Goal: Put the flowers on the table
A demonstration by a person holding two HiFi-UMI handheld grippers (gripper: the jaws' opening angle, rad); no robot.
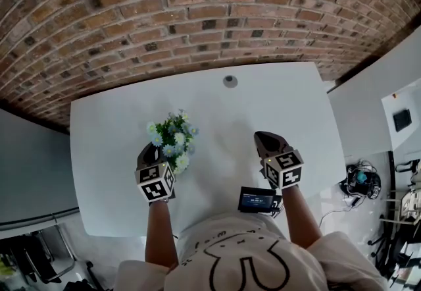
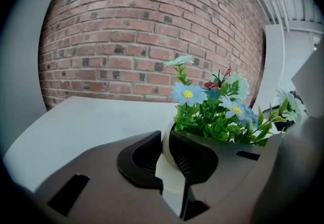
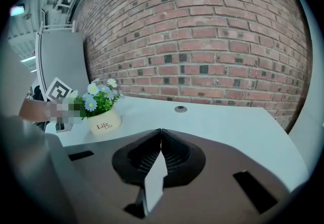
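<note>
Brick wall (image 1: 197, 6) at the back, white table (image 1: 276, 105) in front of it, taking up most of the head view. Both grippers are over the near half of the table, well apart. Left gripper (image 2: 166, 136): jaws almost together, narrow gap only, and the cream wall of the pot (image 3: 104, 122) sits in that gap, so it's pinching the pot at its rim, one jaw outside and the other in under the leaves. Right gripper (image 3: 161, 131): jaws fully closed tip to tip, nothing between them, just bare table showing through the slot below. The flowers (image 1: 172, 138) are blue and white daisies with green leaves. They sit in that pot at the table's near-left part, right at the left gripper's tip. From the right gripper view the pot base looks to be down on the tabletop. Small dark screen unit (image 1: 256, 200) at the person's waist near the table edge. Small round grey fitting (image 1: 229, 81) in the tabletop near the wall.
</note>
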